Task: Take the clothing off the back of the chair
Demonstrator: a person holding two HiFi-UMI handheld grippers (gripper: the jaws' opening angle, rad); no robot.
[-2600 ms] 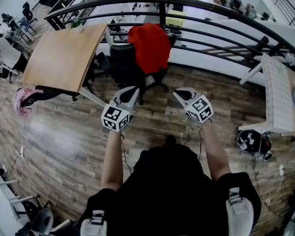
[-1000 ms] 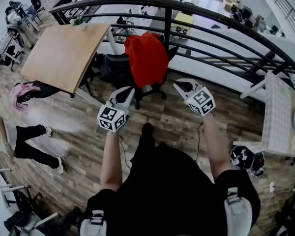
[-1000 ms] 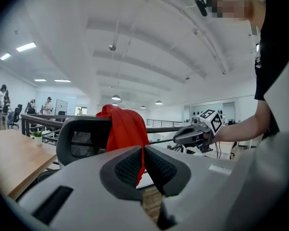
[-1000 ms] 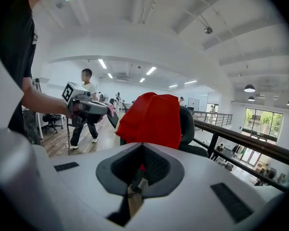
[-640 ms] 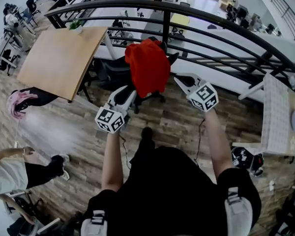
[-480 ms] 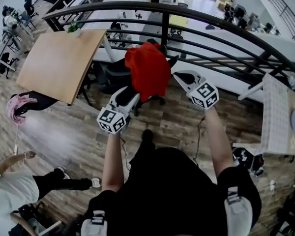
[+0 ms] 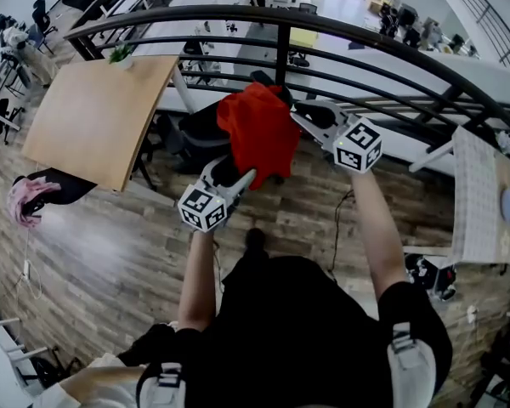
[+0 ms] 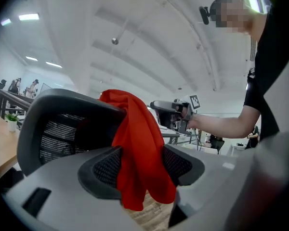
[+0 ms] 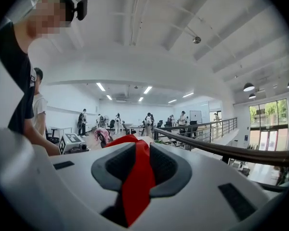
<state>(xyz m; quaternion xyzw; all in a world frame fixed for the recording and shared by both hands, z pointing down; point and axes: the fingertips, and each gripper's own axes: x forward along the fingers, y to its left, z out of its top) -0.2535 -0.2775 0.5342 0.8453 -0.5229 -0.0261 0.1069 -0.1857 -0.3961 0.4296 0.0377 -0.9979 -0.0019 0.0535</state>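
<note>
The left tongs (image 7: 241,175) are opening wide around the red garment (image 7: 259,130) on the chair (image 7: 197,133), while the right tongs (image 7: 299,115), barely parted, are opening with it between them.

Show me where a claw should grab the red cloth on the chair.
Pinch the red cloth at its top fold, where it bends over the chair back, coming from the person's side. Both halves hang from there, so lifting should free them.
</note>
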